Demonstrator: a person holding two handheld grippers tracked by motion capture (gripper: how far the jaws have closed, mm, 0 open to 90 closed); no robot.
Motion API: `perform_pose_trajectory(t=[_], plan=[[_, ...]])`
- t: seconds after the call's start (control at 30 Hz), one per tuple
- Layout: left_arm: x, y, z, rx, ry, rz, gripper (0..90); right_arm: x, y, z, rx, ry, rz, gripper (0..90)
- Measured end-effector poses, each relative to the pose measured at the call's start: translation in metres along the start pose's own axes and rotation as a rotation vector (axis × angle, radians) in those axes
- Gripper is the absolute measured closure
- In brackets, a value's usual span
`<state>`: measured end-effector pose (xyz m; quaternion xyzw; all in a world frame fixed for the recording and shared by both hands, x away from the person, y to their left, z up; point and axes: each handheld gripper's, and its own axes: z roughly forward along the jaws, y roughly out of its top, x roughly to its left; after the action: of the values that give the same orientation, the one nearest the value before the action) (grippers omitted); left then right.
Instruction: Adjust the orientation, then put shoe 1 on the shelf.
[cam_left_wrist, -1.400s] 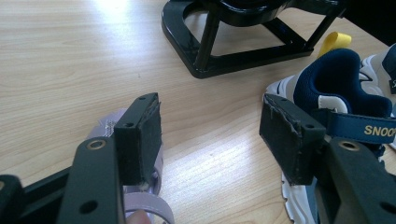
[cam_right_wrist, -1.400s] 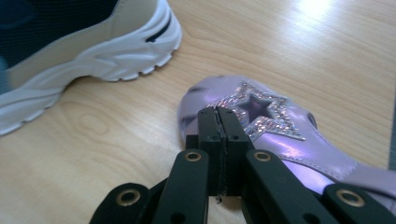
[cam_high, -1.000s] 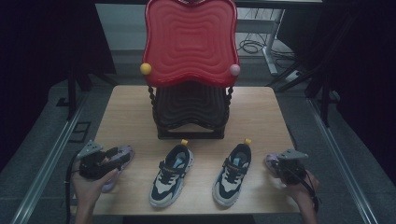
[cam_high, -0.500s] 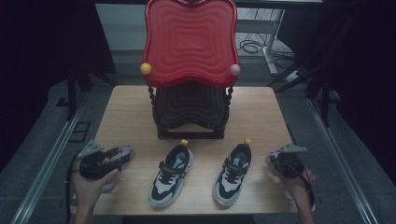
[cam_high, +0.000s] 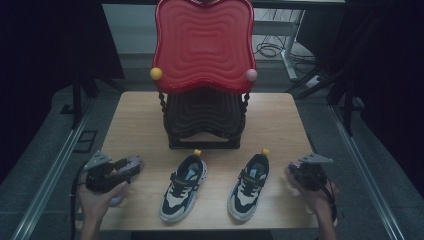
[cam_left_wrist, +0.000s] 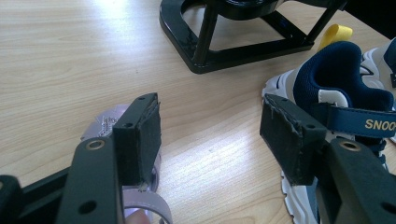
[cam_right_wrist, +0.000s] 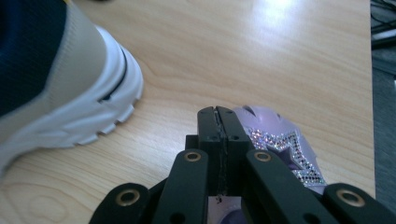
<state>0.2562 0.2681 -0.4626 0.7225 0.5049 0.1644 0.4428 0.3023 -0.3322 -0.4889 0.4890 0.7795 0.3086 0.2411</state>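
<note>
Wooden bench (cam_high: 135, 125), red-topped black rack (cam_high: 202, 75) at its back, two sneakers (cam_high: 182, 187) in front, left hand-held gripper (cam_left_wrist: 210, 135) jaws wide apart over a lilac shoe (cam_left_wrist: 109, 121), right hand-held gripper (cam_right_wrist: 218, 116) jaws closed together above a sequinned lilac shoe (cam_right_wrist: 280, 140), gripping nothing

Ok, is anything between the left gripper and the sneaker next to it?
Nothing visible does. The sneaker sits close beside one open jaw of the left gripper; the purple shoe lies under the other jaw, away from it.
</note>
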Motion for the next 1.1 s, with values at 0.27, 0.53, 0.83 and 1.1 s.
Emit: perform_pose_trajectory(t=[0.27, 0.53, 0.83, 1.1], plan=[[0.0, 0.0, -0.001, -0.003, -0.002, -0.001, 38.5, -0.004, -0.001, -0.023, -0.139, 0.113, 0.059, 88.8], [0.001, 0.0, -0.002, -0.005, -0.003, -0.003, 38.5, -0.002, -0.004, -0.031, -0.195, 0.191, 0.062, 81.8], [0.001, -0.004, -0.003, -0.007, -0.009, -0.017, 38.4, -0.004, -0.006, -0.036, -0.254, 0.229, 0.07, 66.8], [0.002, -0.006, -0.009, -0.016, -0.007, -0.026, 38.3, -0.006, -0.006, -0.041, -0.29, 0.238, 0.078, 62.7]])
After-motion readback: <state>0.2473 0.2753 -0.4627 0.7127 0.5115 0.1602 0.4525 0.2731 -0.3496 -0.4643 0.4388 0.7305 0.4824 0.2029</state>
